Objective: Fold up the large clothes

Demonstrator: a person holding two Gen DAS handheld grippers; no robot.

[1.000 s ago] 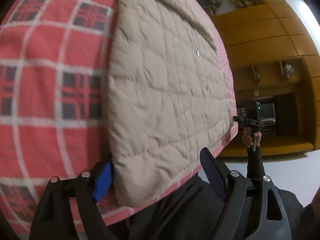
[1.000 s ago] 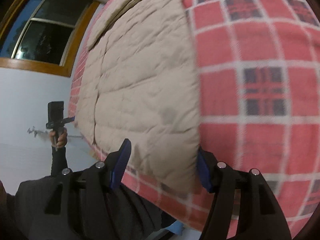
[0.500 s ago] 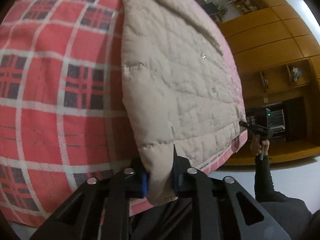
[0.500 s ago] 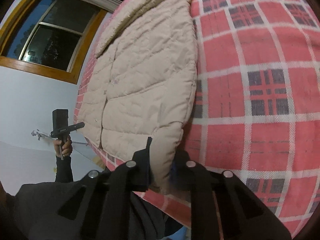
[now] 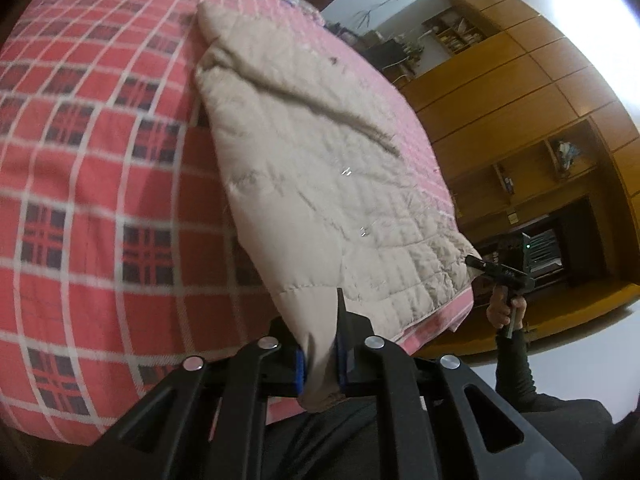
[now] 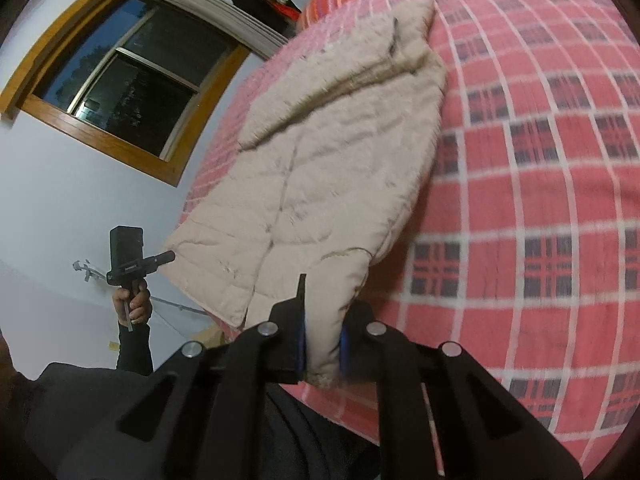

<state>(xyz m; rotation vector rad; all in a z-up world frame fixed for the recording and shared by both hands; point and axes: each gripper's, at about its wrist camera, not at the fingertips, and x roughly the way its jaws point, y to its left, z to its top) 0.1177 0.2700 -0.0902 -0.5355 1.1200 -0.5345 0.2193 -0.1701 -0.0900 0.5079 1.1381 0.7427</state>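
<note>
Left wrist: jacket (image 5: pixel 320 168) lengthwise, collar far.

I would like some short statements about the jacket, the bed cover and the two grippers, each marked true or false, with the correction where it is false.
1. The left gripper is shut on a corner of the beige quilted jacket. True.
2. The right gripper is open and holds nothing. False: it too is shut on a corner of the jacket.
3. The jacket lies on a red plaid bed cover. True.
4. The bed cover is plain blue. False: it is red with white lines and dark checks.
5. The window in the right wrist view shows bright daylight. False: the panes look dark.
</note>
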